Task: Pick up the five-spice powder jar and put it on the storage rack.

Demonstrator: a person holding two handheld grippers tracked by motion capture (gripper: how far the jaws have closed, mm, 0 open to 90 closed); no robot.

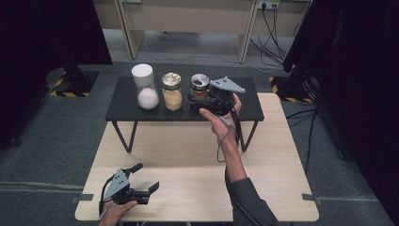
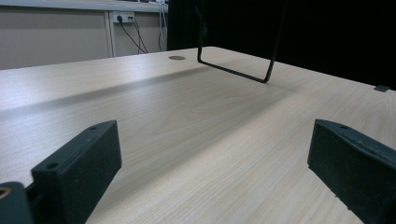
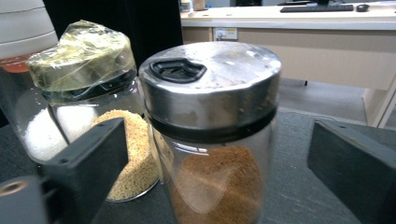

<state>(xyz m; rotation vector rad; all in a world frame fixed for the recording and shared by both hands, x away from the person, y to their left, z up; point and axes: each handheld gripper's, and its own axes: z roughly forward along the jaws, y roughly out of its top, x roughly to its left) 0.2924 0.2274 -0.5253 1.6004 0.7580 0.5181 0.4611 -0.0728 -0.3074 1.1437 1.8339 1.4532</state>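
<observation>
While right gripper gapes, brown-spice jar between

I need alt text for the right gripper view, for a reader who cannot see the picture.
A glass jar with a steel lid and brown powder stands between the two open black fingers of the right claw, with gaps on both sides. Behind it on the black shelf stand a foil-capped glass jar of yellow grains and a white-lidded jar of white powder.

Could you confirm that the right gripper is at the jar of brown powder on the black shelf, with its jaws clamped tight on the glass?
Not quite. The right gripper is at the jar of brown powder on the black shelf, but its jaws stand open on either side of the glass, clear of it, as the right gripper view shows.
</observation>
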